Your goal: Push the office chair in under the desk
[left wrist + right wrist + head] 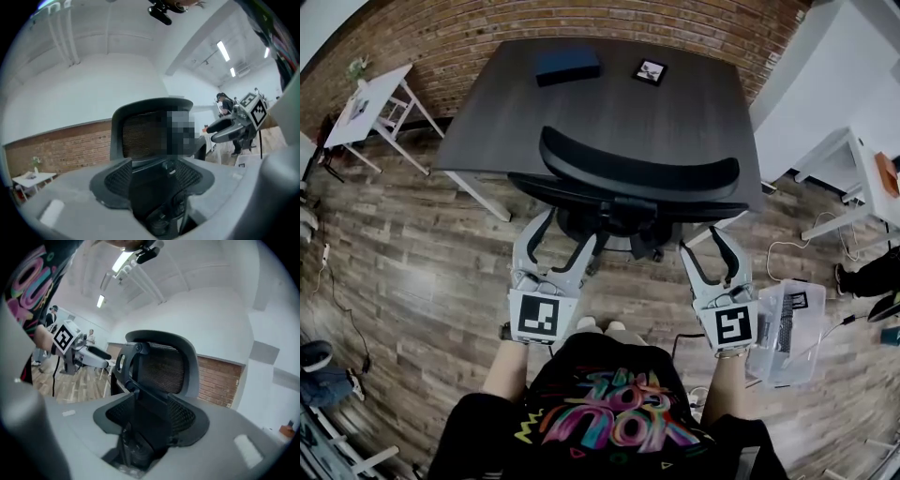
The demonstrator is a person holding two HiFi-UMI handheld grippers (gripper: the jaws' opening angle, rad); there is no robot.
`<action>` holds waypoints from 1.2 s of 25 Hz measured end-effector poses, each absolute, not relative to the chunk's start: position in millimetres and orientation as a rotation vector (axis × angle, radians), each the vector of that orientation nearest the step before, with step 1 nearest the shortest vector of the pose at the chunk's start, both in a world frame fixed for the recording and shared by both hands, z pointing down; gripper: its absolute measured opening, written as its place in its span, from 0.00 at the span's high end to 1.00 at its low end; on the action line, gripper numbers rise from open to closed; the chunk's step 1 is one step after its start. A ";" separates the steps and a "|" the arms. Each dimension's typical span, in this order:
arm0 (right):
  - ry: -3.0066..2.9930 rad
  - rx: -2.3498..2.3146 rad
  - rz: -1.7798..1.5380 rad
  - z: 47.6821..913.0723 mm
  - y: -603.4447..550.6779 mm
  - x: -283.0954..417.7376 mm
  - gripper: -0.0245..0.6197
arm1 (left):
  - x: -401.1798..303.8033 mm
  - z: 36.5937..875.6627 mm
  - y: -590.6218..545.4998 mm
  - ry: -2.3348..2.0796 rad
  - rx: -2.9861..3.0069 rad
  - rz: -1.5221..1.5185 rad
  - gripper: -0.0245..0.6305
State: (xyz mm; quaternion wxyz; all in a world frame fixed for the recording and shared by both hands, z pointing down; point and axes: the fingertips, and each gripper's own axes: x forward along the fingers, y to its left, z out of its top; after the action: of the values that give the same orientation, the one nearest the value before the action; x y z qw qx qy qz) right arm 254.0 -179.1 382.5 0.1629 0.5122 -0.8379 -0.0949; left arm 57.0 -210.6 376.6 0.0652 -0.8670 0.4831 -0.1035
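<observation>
Now chair (637, 174) nxt to desk (581, 112).

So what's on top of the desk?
A dark blue box and a small black-framed square card lie on the desk. The office chair covers the desk's near edge, so anything there is hidden.

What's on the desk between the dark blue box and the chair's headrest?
Nothing. In the head view, the desk top between the dark blue box and the office chair's headrest is bare.
</observation>
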 end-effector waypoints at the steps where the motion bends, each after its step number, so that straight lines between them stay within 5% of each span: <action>1: -2.410 1.476 -0.259 380.4 -177.2 253.3 0.62 | 57.7 377.7 -208.1 1.473 -2.649 -0.285 0.51; 12: -2.561 1.647 -0.098 382.5 -151.5 264.5 0.73 | 67.9 386.9 -178.5 1.464 -2.872 -0.041 0.65; 22: -2.527 1.635 -0.093 398.0 -141.1 253.2 0.87 | 55.0 391.4 -174.0 1.507 -2.891 -0.014 0.95; 30: -2.511 1.668 -0.058 405.5 -140.7 258.9 0.96 | 62.4 406.6 -174.5 1.477 -2.919 -0.126 0.96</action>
State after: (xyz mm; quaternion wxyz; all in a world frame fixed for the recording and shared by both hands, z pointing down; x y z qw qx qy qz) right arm 258.9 -140.7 405.5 0.0632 0.5521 -0.8311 -0.0194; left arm 62.4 -174.5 406.6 -0.0661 -0.8897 0.4501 -0.0384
